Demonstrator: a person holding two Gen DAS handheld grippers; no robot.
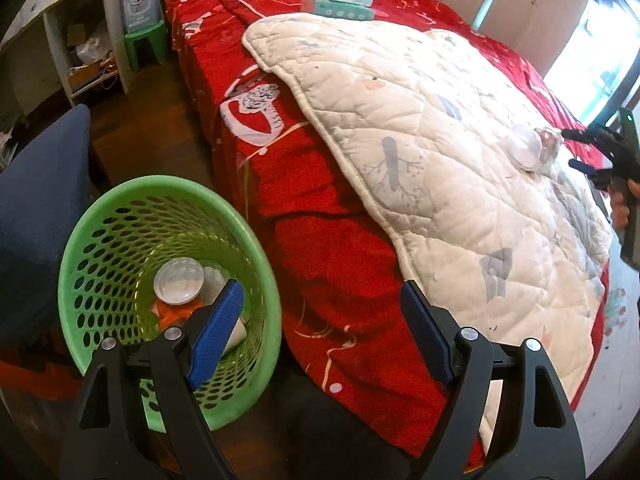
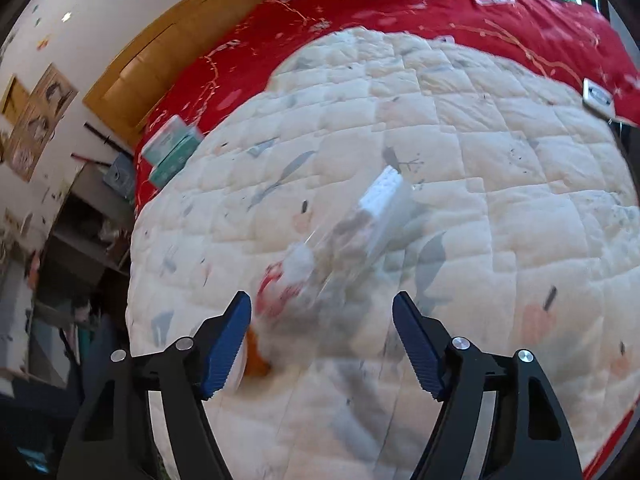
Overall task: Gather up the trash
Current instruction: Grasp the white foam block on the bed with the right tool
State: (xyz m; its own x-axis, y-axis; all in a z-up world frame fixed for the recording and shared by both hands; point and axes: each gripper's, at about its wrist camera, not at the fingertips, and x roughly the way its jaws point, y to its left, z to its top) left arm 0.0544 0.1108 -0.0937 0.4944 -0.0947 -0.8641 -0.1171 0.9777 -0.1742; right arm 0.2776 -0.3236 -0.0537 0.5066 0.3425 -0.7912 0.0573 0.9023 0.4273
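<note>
Left wrist view: left gripper (image 1: 320, 308) jaws spread, empty, at frame bottom. Green basket (image 1: 80, 240) lower left on the floor beside the bed (image 1: 320, 240), trash inside.

Right wrist view: right gripper (image 2: 322, 320) jaws spread, empty; blurred clear plastic container (image 2: 352, 232) at centre on white quilt (image 2: 500, 200).

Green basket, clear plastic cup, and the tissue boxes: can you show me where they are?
green basket (image 1: 100, 216): left wrist view, on its rim.
clear plastic cup (image 1: 524, 148): left wrist view, on its side.
tissue boxes (image 1: 344, 0): left wrist view, on the stack's front.
</note>
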